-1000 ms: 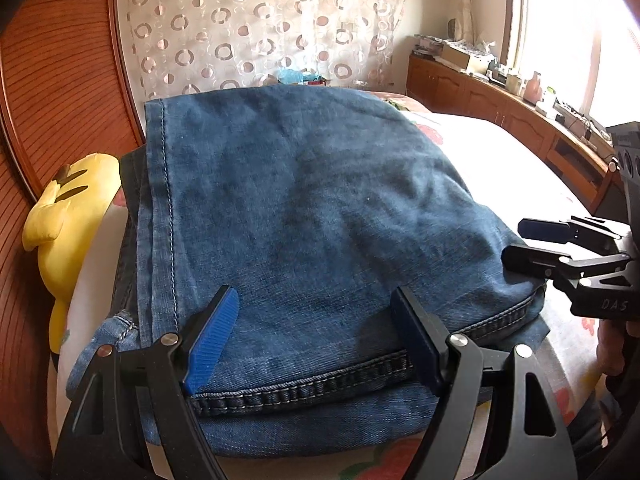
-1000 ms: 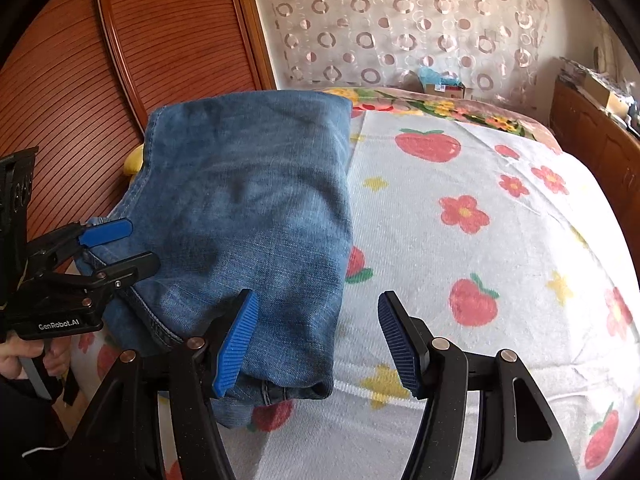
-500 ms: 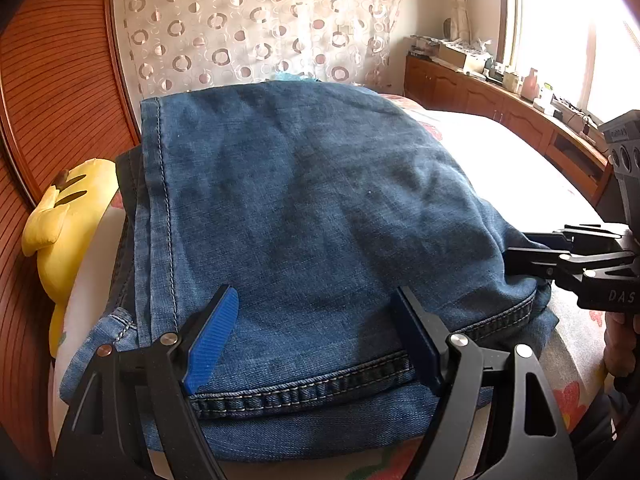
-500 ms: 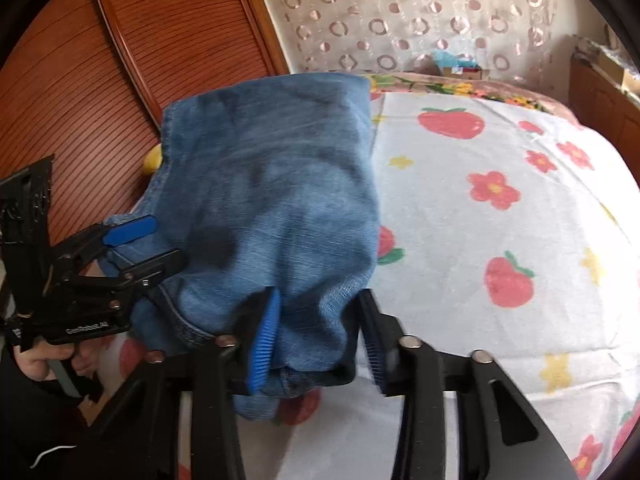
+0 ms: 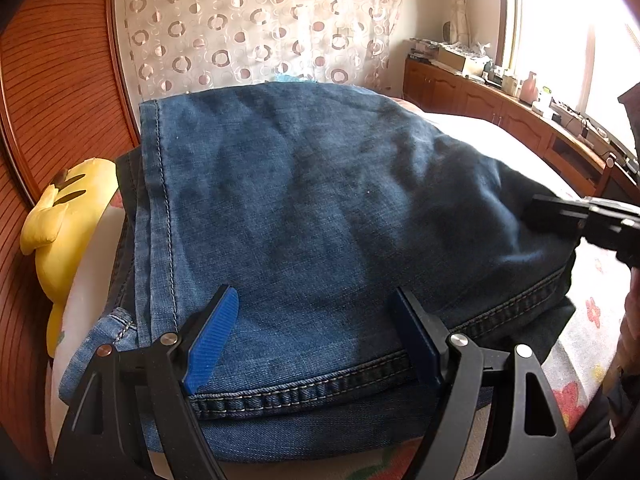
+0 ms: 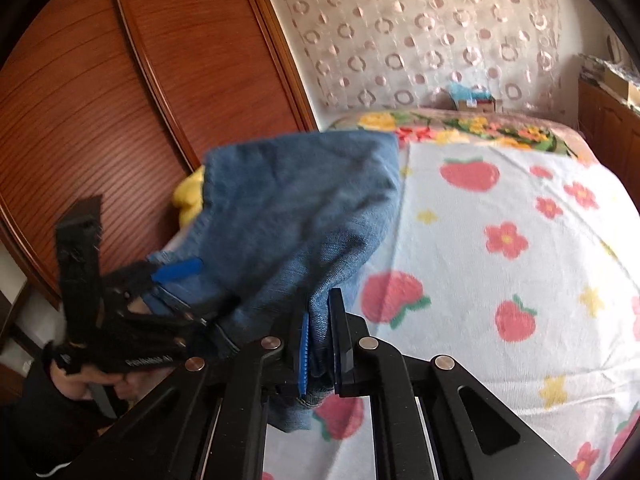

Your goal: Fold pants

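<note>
Folded blue jeans (image 5: 320,216) lie on the bed, near hem toward me. My left gripper (image 5: 316,340) is open, its blue pads resting on the denim on either side of the hem's middle. My right gripper (image 6: 322,344) is shut on the near right corner of the jeans (image 6: 296,216) and holds that corner raised off the bedspread. In the left wrist view the right gripper (image 5: 560,210) pinches the jeans' right edge. In the right wrist view the left gripper (image 6: 176,280) sits at the jeans' left side.
A fruit-and-flower bedspread (image 6: 500,240) covers the bed to the right. A yellow plush toy (image 5: 64,216) lies left of the jeans against the wooden headboard (image 5: 48,80). A wooden cabinet (image 5: 500,104) with clutter runs under the window at right.
My right gripper moved onto the jeans' near right corner, closed on it and lifted it. My left gripper stayed open and slid slightly forward over the hem.
</note>
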The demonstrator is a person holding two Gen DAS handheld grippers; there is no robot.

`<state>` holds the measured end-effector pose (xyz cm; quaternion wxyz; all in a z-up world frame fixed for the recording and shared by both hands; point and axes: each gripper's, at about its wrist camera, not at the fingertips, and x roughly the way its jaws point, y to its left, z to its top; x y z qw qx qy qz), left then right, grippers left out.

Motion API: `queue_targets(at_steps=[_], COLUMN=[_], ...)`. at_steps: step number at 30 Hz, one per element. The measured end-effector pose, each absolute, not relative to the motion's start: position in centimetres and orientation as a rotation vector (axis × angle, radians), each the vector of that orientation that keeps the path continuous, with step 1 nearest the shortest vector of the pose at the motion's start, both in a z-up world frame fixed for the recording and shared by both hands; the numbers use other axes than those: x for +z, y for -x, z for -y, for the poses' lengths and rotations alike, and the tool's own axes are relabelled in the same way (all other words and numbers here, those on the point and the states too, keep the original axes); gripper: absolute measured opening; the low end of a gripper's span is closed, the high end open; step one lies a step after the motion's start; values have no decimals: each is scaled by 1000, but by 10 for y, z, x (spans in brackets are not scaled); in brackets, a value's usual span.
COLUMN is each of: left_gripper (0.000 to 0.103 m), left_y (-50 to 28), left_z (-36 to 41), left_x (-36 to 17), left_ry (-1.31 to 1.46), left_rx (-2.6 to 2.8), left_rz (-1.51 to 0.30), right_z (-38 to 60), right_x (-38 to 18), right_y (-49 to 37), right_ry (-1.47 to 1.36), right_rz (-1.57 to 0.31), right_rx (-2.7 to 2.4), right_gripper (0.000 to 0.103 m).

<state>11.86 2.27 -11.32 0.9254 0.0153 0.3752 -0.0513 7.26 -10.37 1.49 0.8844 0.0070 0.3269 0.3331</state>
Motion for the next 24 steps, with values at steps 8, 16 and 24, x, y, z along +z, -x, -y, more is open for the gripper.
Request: queue_targets(at_steps=[8, 16, 24], left_gripper=[79, 79, 79], left_y=[-95, -61, -33], left_z=[-58, -118, -174], left_x=[-71, -31, -23], left_ry=[45, 74, 127], left_rx=[-67, 47, 160], left_rz=[-714, -621, -580], right_z=[83, 23, -57], right_x=[45, 66, 62], right_y=[-70, -74, -72], right_ry=[-8, 23, 120], right_rz=[-603, -554, -554], right_rx=[762, 873, 1022], right_gripper=[8, 8, 8])
